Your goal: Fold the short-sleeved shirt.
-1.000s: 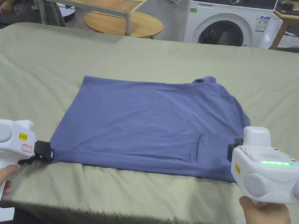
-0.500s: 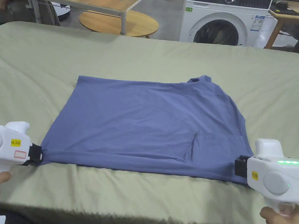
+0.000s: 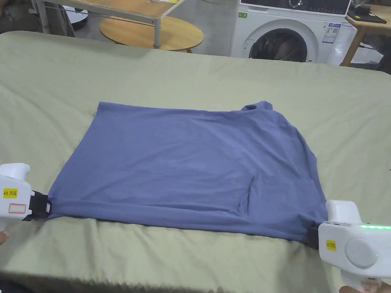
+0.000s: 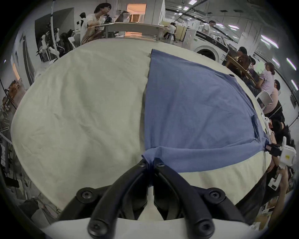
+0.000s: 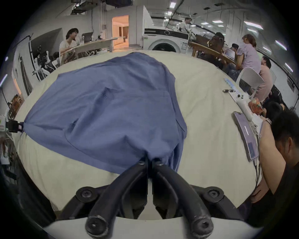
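Observation:
A blue short-sleeved shirt [image 3: 190, 165] lies spread on the green-covered table [image 3: 193, 80], its near edge folded over along the front. My left gripper [image 3: 46, 208] is shut on the shirt's near left corner [image 4: 150, 159]. At the near right corner, my right gripper [image 3: 313, 238] is shut on the cloth [image 5: 149, 157]. The near edge is stretched taut between the two. The collar end [image 3: 259, 106] points to the far right.
A washing machine [image 3: 284, 31], a round wooden table [image 3: 155, 31] and desks stand beyond the far edge. A phone [image 5: 246, 134] and small items lie at the table's right side, where people sit. The table's front edge is close below the shirt.
Both grippers have moved outward and toward me, drawing the shirt's near edge tighter and nearer the front edge. The right gripper has dropped lower. The head camera has shifted slightly.

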